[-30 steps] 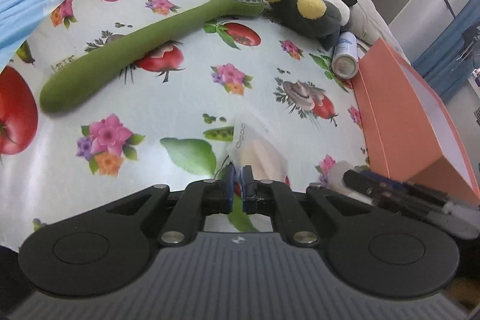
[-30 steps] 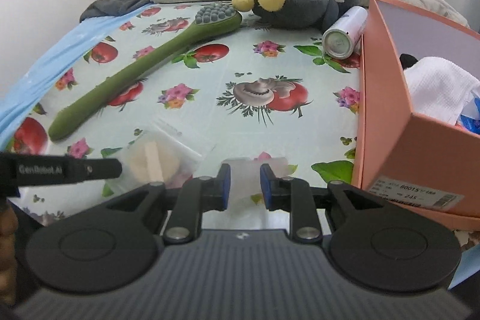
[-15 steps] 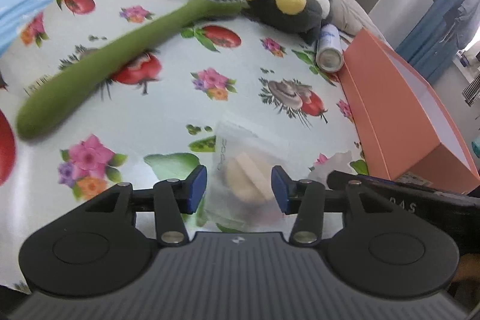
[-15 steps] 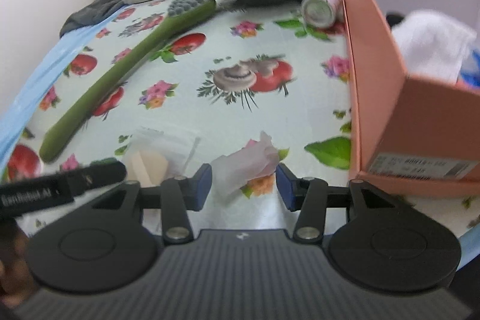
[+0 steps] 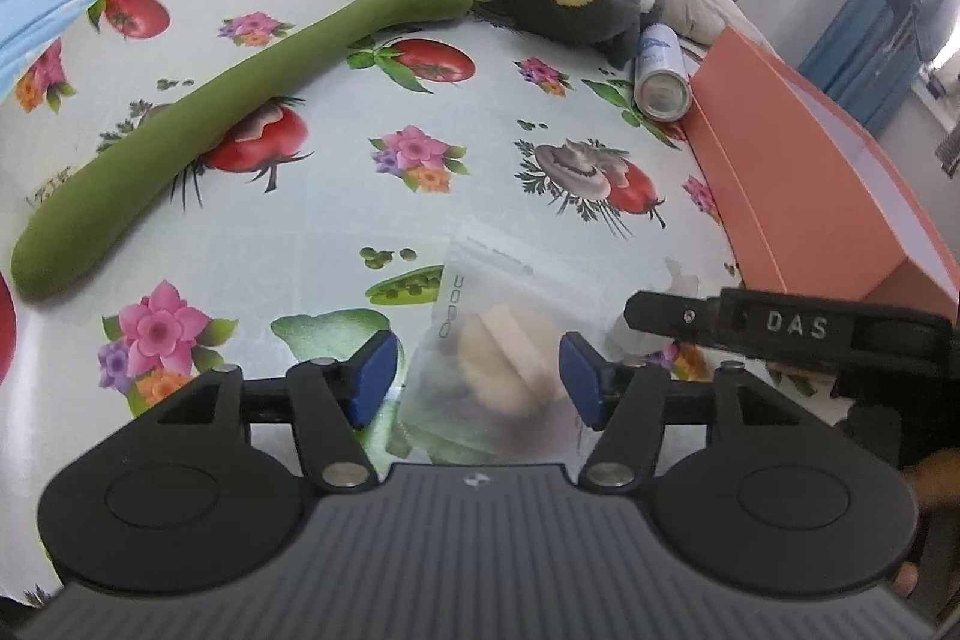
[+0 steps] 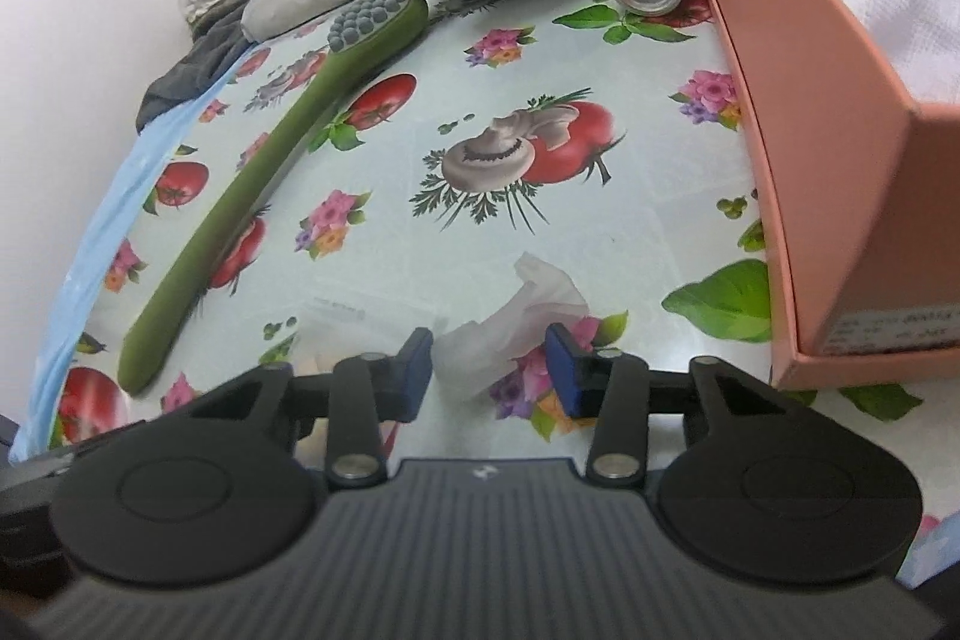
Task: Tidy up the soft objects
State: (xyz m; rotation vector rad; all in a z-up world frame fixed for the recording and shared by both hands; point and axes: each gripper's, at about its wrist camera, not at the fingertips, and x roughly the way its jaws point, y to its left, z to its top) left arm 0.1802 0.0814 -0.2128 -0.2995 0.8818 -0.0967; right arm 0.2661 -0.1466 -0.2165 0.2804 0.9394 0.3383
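Here, floral tablecloth (image 5: 336, 232) on bed, orange box (image 6: 840, 172) rightward, both grippers' jaws released.

My left gripper (image 5: 477, 376) is low over the surface, jaws spread wide, blue pads (image 5: 375, 379) apart, nothing clamped. My right gripper (image 6: 489, 367) is the same: jaws open, pads (image 6: 564, 370) not pinching anything. Right one sits just to the right of the left; its finger reaches into the left camera's view.
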